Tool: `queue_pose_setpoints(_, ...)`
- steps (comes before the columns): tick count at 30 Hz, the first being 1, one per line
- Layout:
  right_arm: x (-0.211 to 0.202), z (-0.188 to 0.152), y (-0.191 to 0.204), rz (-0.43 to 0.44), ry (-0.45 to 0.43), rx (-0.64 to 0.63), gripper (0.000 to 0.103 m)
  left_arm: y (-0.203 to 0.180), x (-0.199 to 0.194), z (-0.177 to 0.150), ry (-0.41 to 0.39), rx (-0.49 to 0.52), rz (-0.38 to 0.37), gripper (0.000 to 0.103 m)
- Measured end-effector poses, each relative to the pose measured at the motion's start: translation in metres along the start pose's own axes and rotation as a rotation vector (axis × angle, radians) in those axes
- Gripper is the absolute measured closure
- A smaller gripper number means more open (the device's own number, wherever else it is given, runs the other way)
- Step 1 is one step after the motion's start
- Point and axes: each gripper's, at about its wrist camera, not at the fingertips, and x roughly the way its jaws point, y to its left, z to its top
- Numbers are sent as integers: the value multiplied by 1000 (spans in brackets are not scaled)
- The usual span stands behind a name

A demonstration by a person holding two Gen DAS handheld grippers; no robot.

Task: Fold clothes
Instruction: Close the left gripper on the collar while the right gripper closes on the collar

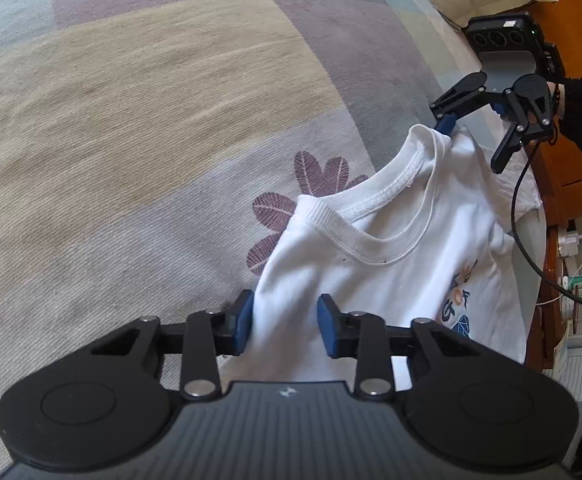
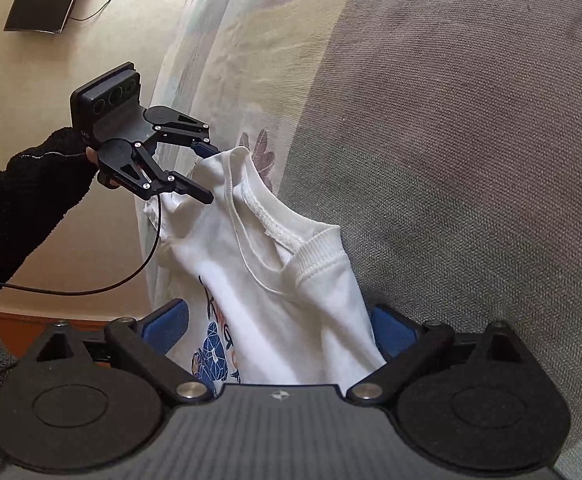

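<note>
Lying on the bed (image 1: pixel 139 128) with its collar end raised, the white T-shirt (image 1: pixel 371 280) runs lengthwise away from both cameras, printed chest toward the near edge and neckline farther off. The left gripper (image 1: pixel 285 322) sits at one shoulder with its jaws drawn narrow around a bunch of the white cloth; the blue pads (image 1: pixel 244 320) bracket the fabric, though whether they already pinch it cannot be told for sure. The right gripper (image 2: pixel 281 330) has its jaws spread wide, with the opposite shoulder and part of the printed front lying between them, not yet pinched. Each gripper appears in the other's view, poised at the far shoulder beside the ribbed collar (image 2: pixel 315 258). A dark-sleeved hand (image 2: pixel 91 156) carries each tool. So the shirt's long axis points forward from both jaws, one shoulder per hand, and the left looks the better seated; the right likely has to close before any lift or fold across that axis.
</note>
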Motion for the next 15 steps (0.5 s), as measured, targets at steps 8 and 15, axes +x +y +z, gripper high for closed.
queue_pose_setpoints(8, -15, -15, -6, -227, -97, 24, 99, -19, -3, -4, -36, 30, 136, 94)
queue_pose_setpoints(15, -20, -17, 50, -414, -247, -172, 96, -32, -26, -3, -158, 9, 201, 102)
